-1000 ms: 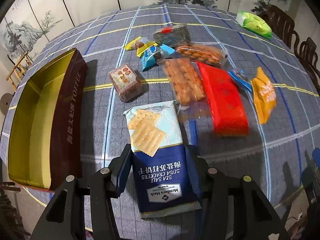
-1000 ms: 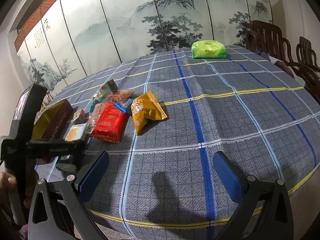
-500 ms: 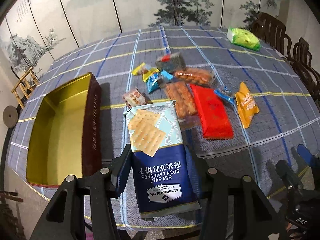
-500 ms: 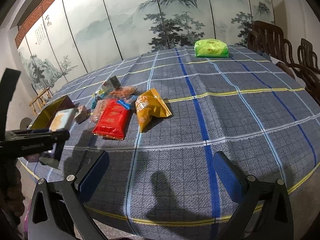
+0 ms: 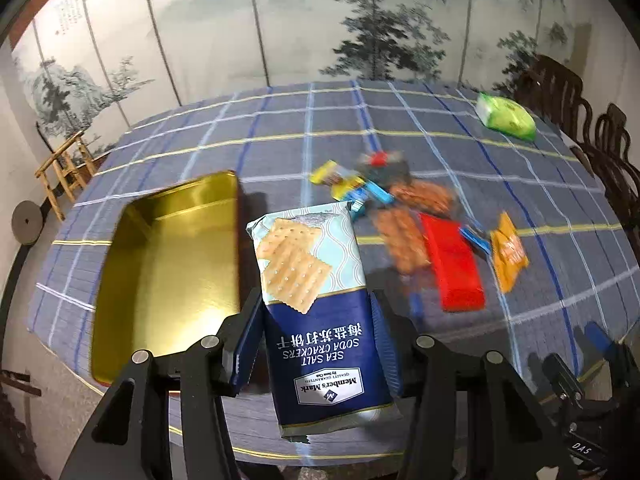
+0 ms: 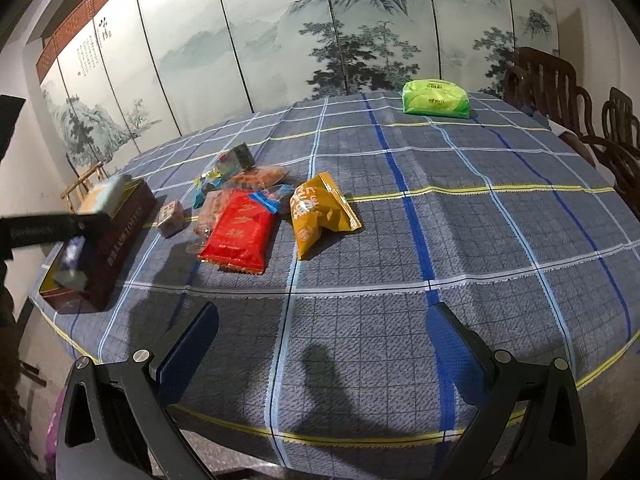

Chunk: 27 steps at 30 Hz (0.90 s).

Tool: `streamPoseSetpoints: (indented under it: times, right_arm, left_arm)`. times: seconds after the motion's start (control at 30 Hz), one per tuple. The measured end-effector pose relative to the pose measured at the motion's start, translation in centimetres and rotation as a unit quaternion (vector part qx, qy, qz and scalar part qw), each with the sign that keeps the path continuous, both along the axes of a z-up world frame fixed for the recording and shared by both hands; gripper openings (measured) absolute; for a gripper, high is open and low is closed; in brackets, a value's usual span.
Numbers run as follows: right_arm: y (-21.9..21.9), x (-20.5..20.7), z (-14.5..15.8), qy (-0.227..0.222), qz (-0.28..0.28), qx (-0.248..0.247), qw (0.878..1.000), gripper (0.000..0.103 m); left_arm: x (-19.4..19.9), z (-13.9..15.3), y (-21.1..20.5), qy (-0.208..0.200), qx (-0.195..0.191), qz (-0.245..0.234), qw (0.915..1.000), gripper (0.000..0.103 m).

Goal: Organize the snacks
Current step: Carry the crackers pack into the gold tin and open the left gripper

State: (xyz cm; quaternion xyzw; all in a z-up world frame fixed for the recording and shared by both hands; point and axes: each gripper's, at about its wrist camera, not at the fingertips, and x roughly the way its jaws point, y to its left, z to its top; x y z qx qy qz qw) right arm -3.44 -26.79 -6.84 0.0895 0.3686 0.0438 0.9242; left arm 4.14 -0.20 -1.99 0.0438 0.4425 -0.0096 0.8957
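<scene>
Your left gripper (image 5: 316,344) has the cracker pack (image 5: 316,300) pinched between its jaws, partly closed, a pad pressed flat on each long side of the dark blue lower half. The pack runs straight out along the fingers: its sealed end with the brand label sits back toward you, behind the pads, and the pale end with the printed crackers sticks out ahead of the fingertips. It's clear of the table (image 5: 280,128), hanging in the air over the near edge.

Just left of the pack, the open tin (image 5: 168,264) lies near the table's near left corner, gold inside showing, nothing in it that you can see. From your right camera the pack appears blurred above that tin, at its near end.

The other snacks lie in a loose cluster around the table's middle, right of the pack: a red pack (image 5: 452,264), an orange bag (image 5: 508,252), clear bags of orange-brown snacks (image 5: 400,240) and small wrapped pieces, all smeared by blur. A green bag (image 5: 506,116) sits alone toward the far right edge.

Your right gripper (image 6: 320,344) hangs over the near edge with its jaws spread wide and nothing between them, only bare cloth below.
</scene>
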Motion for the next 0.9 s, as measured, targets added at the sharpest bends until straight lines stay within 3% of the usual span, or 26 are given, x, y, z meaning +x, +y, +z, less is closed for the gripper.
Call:
streamPoseSetpoints:
  times: [0.3, 0.53, 0.9]
  right_arm:
    - [0.6, 0.1, 0.5, -0.005, 0.013, -0.010, 1.000, 0.103]
    - [1.3, 0.5, 0.9, -0.002, 0.028, -0.014, 1.000, 0.103]
    - [-0.1, 2.5, 1.2, 0.004, 0.021, -0.016, 1.000, 0.103]
  left_arm:
    - [3.5, 0.5, 7.8, 0.016, 0.025, 0.053, 0.9982, 0.048]
    - [7.5, -2.4, 13.2, 0.062, 0.026, 0.093, 0.9934, 0.048]
    - [10.4, -6.3, 16.2, 0.112, 0.033, 0.114, 0.9866, 0.048]
